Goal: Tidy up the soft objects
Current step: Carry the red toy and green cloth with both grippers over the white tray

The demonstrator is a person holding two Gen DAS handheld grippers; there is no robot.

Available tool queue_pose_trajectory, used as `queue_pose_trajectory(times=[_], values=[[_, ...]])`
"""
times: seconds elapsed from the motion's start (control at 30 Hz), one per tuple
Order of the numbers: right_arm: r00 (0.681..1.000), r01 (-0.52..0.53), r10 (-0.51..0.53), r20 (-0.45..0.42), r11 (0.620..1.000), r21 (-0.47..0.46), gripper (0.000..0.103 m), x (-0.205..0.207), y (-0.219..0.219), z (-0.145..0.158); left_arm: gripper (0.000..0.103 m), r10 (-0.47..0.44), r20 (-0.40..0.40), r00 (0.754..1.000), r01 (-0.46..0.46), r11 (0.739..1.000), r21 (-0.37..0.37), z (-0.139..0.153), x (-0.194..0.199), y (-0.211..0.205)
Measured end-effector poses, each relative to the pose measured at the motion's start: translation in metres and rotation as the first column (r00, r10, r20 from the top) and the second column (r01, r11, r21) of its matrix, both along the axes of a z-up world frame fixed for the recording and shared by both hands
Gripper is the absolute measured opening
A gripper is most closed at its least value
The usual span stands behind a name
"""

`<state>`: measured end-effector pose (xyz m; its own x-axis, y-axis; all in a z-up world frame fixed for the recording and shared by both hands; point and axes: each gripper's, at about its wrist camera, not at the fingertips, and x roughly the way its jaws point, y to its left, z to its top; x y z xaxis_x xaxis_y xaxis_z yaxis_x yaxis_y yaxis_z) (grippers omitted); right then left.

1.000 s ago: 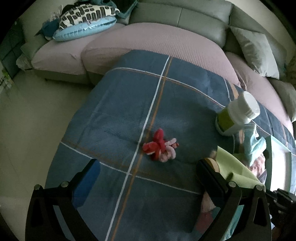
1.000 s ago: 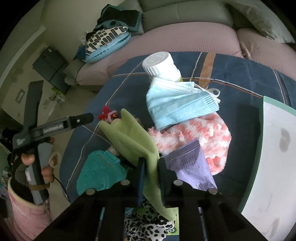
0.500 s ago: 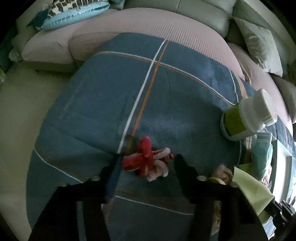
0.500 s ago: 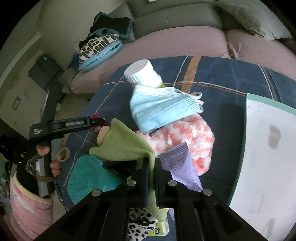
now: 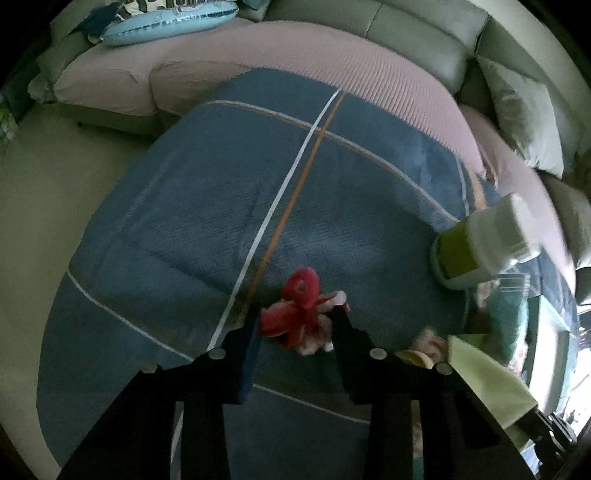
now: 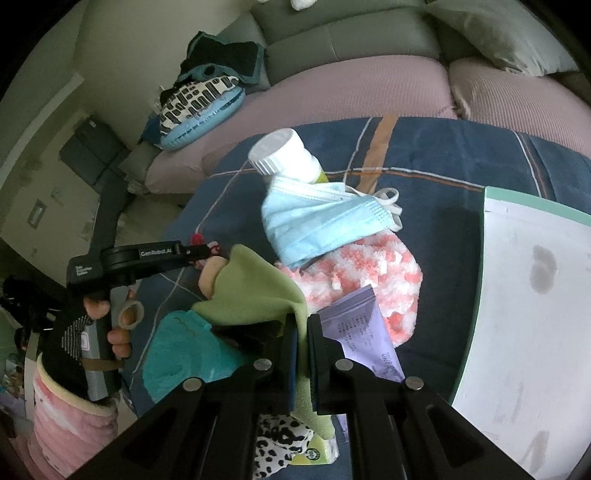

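A living room: a grey sofa (image 5: 413, 33) with mauve seat covers stands behind a tabletop draped in a blue plaid cloth (image 5: 207, 206). Near the cloth's front edge lies a small red-and-pink fabric bundle (image 5: 301, 314), which looks like knotted hair ties. The left claw (image 5: 295, 325) brackets it; its jaws have just been closing and now stand against both flanks of the bundle, apparently pinching it. Toward the right edge of the tabletop sits the heap of soft things: a blue face mask (image 6: 325, 225) draped against a white-capped bottle (image 6: 286, 157), a pink-and-white fluffy item (image 6: 373, 273) beneath it, a teal cloth (image 6: 181, 350) and a purple sachet (image 6: 364, 336). The right claw (image 6: 303, 354) is pressed together on a fold of a green cloth (image 6: 266, 280), holding it up off the heap. For a sound pick-up, the left claw should probably close fully round the thick red middle, not a loose loop, and lift straight up so the plaid cloth is not dragged along. Legible writing: "GenRobot.AI" on the left claw's body in the right wrist view; the sachet's print is too small to read.
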<state>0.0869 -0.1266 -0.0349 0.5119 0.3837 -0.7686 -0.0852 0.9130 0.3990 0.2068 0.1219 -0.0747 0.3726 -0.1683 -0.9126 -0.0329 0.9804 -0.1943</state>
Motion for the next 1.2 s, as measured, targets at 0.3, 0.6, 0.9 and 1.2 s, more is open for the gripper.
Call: queue_pose_trajectory(times=[0.3,0.6,0.9,1.2], values=[[0.999,-0.021,0.02,0.036,0.999,0.028,0.003,-0.007,0.001,0.013,0.037,0.028,0.01,1.0,-0.028,0.999,-0.03,0.006,-0.009,0.002],[0.998,-0.043,0.039,0.051,0.996,0.08,0.002,-0.01,0.0,0.017,0.037,0.084,0.058,0.995,-0.079,0.994,-0.08,0.03,-0.028,0.007],[0.994,-0.063,0.03,0.105,0.943,0.326,0.002,-0.016,-0.02,0.033,0.037,0.119,0.166,0.979,-0.092,0.982,-0.164,0.081,-0.061,0.003],[0.965,-0.055,-0.059,0.257,0.907,0.417,0.002,-0.05,-0.059,0.092,0.037,0.079,0.277,0.958,-0.027,0.982,-0.188,0.139,-0.087,-0.023]])
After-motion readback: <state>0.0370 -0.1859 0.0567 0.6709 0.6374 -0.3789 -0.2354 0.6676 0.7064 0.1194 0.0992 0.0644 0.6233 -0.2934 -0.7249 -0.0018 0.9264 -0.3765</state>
